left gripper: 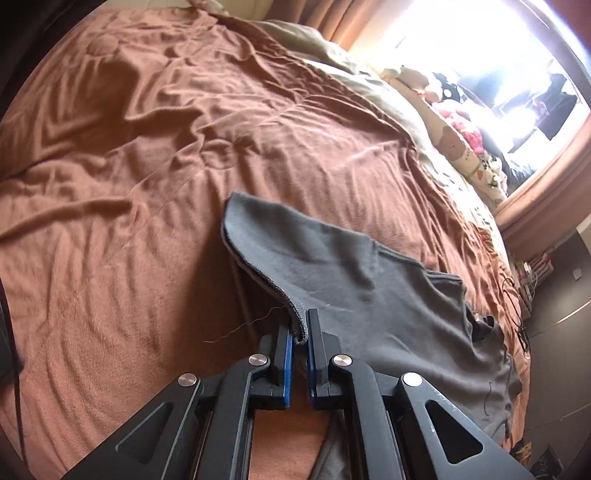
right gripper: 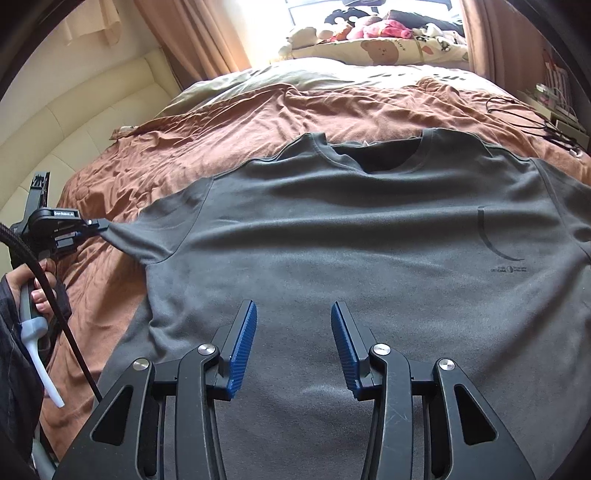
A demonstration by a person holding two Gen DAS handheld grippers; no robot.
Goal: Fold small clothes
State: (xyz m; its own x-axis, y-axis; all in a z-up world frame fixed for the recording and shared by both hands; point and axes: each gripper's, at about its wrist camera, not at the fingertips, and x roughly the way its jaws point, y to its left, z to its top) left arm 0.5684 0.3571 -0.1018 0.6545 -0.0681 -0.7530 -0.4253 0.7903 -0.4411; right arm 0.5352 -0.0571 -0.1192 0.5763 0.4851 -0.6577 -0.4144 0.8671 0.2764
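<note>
A grey T-shirt (right gripper: 351, 240) lies front up on the brown blanket (right gripper: 221, 122), collar towards the window. In the left wrist view my left gripper (left gripper: 299, 326) is shut on the hem of the shirt's sleeve (left gripper: 280, 258), which is lifted off the blanket. The right wrist view shows that same left gripper (right gripper: 92, 223) at the far left, pinching the sleeve tip and pulling it out sideways, with a person's hand (right gripper: 35, 291) on its handle. My right gripper (right gripper: 293, 310) stands open over the shirt's lower body; nothing is between its blue pads (right gripper: 243, 339).
The blanket (left gripper: 129, 184) covers a wide bed with a cream padded headboard (right gripper: 92, 110) on the left. A bear-print pillow (right gripper: 388, 48) and plush toys (right gripper: 369, 27) lie by the bright window. Black cables (right gripper: 524, 122) trail over the bed's right edge.
</note>
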